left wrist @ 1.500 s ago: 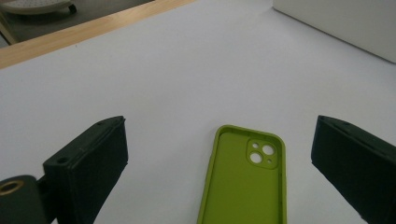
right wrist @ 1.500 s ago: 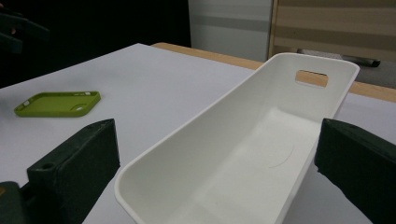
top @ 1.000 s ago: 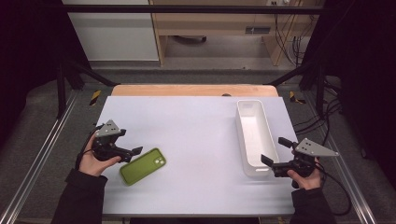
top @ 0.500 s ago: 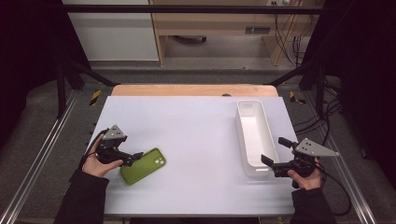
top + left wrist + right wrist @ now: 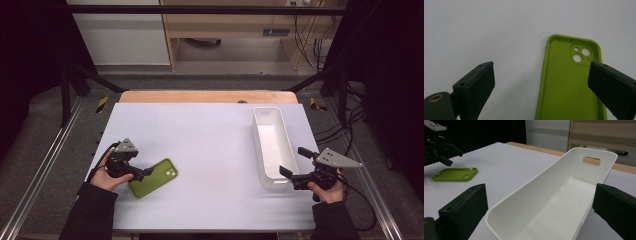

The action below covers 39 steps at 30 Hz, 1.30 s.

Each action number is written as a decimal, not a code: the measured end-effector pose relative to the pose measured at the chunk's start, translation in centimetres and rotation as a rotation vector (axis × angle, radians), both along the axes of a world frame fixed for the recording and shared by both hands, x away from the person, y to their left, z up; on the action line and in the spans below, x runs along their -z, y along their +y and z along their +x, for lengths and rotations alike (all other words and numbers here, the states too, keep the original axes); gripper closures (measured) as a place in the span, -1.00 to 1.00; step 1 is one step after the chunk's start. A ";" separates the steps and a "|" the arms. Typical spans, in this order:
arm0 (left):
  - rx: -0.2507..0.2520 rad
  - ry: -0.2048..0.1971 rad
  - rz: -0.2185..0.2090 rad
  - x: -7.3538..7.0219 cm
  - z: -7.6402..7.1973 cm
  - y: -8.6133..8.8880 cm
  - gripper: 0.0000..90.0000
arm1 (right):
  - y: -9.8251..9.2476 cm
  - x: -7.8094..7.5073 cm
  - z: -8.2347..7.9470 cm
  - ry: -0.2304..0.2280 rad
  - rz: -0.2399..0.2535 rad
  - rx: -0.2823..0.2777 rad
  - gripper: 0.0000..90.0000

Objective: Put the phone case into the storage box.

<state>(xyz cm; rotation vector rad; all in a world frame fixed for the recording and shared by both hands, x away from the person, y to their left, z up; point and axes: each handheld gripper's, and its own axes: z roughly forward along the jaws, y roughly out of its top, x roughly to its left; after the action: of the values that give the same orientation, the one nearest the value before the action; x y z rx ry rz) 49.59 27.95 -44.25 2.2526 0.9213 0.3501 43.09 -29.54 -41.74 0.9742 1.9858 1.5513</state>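
A lime-green phone case (image 5: 156, 176) lies inside-up near the table's front left, with its camera holes toward the far end. My left gripper (image 5: 141, 169) hovers at its near end, open. In the left gripper view the right jaw sits over the case (image 5: 569, 85) and the left jaw stands out over bare table; the gripper (image 5: 541, 66) holds nothing. A long white tray (image 5: 261, 150) stands empty at the right. My right gripper (image 5: 296, 162) is open, one jaw on each side of the tray's near end (image 5: 554, 195), apart from it.
The white table (image 5: 210, 130) ends in a wooden strip (image 5: 207, 96) at the back. Metal rails (image 5: 45, 165) run along both sides. Cables (image 5: 350, 125) trail off the right edge. The left hand and gripper (image 5: 439, 145) appear far off in the right gripper view.
My left gripper has moved a little nearer and rightward, down to the phone case's end. The right gripper and the tray have stayed put.
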 end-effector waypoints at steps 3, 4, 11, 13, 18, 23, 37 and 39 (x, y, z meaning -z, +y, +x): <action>0.006 0.009 0.024 0.3 0.0 -0.2 -0.80 | 0.0 0.0 0.0 0.002 0.001 0.001 -0.99; 0.009 0.016 0.032 0.4 0.0 -0.3 -0.79 | 0.0 0.0 0.0 0.002 0.000 0.000 -0.99; -0.012 0.023 0.041 1.0 0.2 0.0 -0.63 | 0.0 0.0 0.0 0.000 -0.002 -0.001 -0.99; -0.016 0.028 0.047 1.1 0.2 0.1 -0.58 | 0.0 0.0 0.0 0.001 -0.001 0.000 -0.99; -0.010 0.039 0.068 1.4 0.2 0.0 -0.41 | 0.0 0.0 0.0 0.002 -0.002 -0.001 -0.99; -0.010 0.049 0.082 1.7 0.2 0.0 -0.23 | 0.0 0.0 0.0 0.002 -0.002 -0.002 -0.99; 0.008 0.075 0.076 1.7 0.2 0.2 0.40 | 0.1 0.0 0.0 0.003 -0.003 -0.003 -0.99; 0.011 0.079 0.075 1.7 0.2 0.2 0.46 | 0.1 0.0 0.0 0.003 -0.002 -0.003 -0.99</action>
<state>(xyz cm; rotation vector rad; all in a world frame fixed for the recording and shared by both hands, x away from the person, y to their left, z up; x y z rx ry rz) 49.80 28.13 -45.94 2.3539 0.9500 0.2970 43.12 -29.49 -41.76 0.9737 1.9910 1.5501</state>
